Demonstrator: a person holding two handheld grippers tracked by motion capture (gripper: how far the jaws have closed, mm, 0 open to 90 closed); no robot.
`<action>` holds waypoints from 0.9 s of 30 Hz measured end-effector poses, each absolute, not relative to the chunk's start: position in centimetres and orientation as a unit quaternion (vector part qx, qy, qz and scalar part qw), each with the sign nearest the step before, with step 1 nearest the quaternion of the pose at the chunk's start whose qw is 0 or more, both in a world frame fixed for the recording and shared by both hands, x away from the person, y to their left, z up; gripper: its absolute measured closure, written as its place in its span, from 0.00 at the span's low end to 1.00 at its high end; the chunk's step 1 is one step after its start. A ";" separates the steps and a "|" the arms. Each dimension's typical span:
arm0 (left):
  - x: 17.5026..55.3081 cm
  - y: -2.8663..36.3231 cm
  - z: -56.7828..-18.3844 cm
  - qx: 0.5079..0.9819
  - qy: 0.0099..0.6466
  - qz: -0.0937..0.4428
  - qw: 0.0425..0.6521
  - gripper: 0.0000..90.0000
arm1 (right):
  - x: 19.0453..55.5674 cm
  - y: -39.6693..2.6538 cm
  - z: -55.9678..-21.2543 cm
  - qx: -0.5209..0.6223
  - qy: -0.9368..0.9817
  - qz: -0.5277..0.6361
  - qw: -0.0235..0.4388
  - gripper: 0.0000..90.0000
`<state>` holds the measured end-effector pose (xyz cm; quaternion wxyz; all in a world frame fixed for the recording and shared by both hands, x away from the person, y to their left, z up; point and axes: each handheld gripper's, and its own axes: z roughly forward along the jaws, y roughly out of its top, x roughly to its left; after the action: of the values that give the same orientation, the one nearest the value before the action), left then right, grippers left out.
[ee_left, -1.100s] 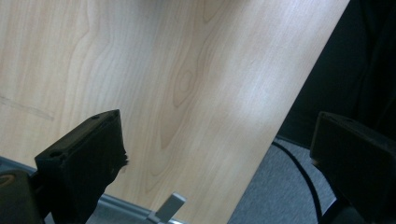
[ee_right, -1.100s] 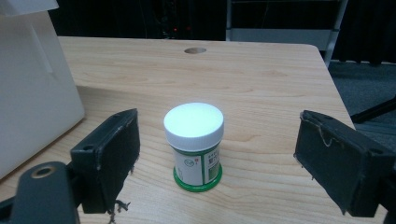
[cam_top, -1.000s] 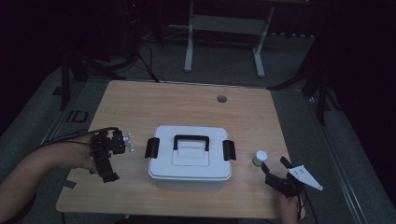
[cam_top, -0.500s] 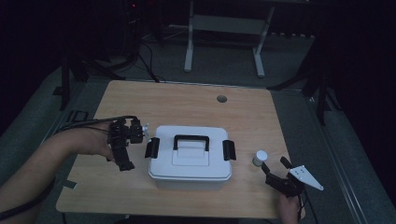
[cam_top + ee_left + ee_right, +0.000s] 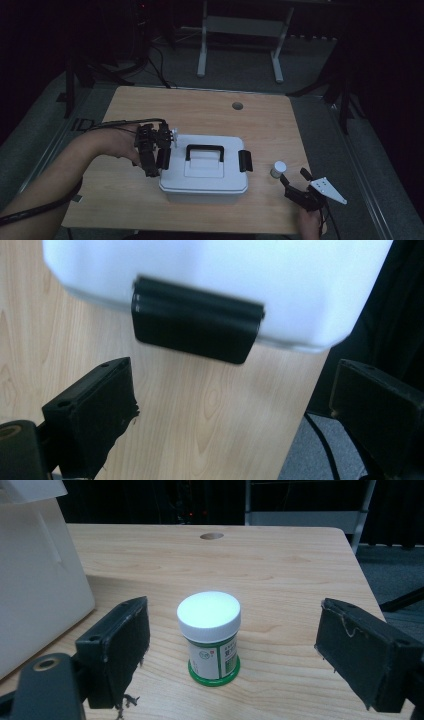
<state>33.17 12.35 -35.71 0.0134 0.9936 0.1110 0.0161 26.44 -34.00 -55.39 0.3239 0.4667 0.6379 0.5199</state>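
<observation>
At the worktop's (image 5: 125, 200) middle sits the white plastic box (image 5: 205, 172); the left gripper (image 5: 152, 147), jaws spread, faces its black side latch (image 5: 197, 325). Right gripper (image 5: 295, 186), jaws wide, frames the white-capped green-based jar (image 5: 210, 637).

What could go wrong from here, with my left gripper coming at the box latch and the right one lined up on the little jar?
1. The left gripper is open by the black latch at the white box's end; a push there could slide the box rather than free the latch.
2. The box lies close to the jar, so a sliding box might knock it over.
3. The right gripper's jaws stand wide of the jar; closing off-centre could tip it.
</observation>
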 end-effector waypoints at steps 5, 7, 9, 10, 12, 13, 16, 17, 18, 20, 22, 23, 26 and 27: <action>33.9 11.3 -35.8 0.994 0.103 0.015 0.013 0.04 | 26.4 -34.1 -55.4 0.468 0.636 0.522 0.322 0.15; 34.1 11.0 -35.8 0.995 0.101 0.011 0.015 0.04 | 26.4 -34.1 -55.4 0.468 0.636 0.522 0.322 0.15; 34.2 10.7 -35.8 0.995 0.099 0.010 0.012 0.04 | 26.4 -34.1 -55.4 0.467 0.636 0.522 0.322 0.15; 34.2 10.5 -35.9 0.995 0.097 0.011 0.008 0.04 | 26.4 -34.1 -55.4 0.468 0.636 0.523 0.321 0.15; 34.4 10.2 -35.7 0.995 0.094 0.010 0.011 0.04 | 26.4 -34.1 -55.4 0.468 0.636 0.523 0.321 0.15; 34.6 10.0 -35.7 0.996 0.093 0.006 0.013 0.04 | 26.4 -34.1 -55.4 0.468 0.636 0.524 0.320 0.15; 34.9 9.4 -35.5 0.996 0.090 0.006 0.019 0.04 | 26.4 -34.1 -55.4 0.468 0.636 0.524 0.320 0.15; 35.0 9.2 -35.5 0.996 0.089 0.014 0.017 0.04 | 26.4 -34.1 -55.4 0.468 0.635 0.524 0.320 0.15; 35.1 8.9 -35.5 0.996 0.086 0.018 0.015 0.04 | 26.4 -34.1 -55.4 0.468 0.635 0.524 0.320 0.15; 35.2 8.5 -35.6 0.996 0.083 0.022 0.011 0.04 | 26.4 -34.1 -55.4 0.469 0.635 0.525 0.319 0.15; 35.5 8.2 -35.7 0.996 0.081 0.021 0.010 0.04 | 26.4 -34.1 -55.4 0.468 0.635 0.525 0.319 0.15; 35.7 8.1 -35.8 0.996 0.080 0.028 0.007 0.04 | 26.4 -34.1 -55.4 0.468 0.635 0.525 0.319 0.15; 36.1 7.7 -36.1 0.997 0.078 0.025 0.010 0.06 | 26.4 -34.2 -55.4 0.468 0.634 0.526 0.318 0.15; 36.2 7.5 -36.1 0.997 0.075 0.021 0.011 0.09 | 26.4 -34.2 -55.4 0.468 0.634 0.527 0.318 0.15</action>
<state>36.18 7.49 -36.13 0.0114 0.9969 0.0750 0.0214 26.40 -34.18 -55.40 0.3184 0.4681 0.6342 0.5265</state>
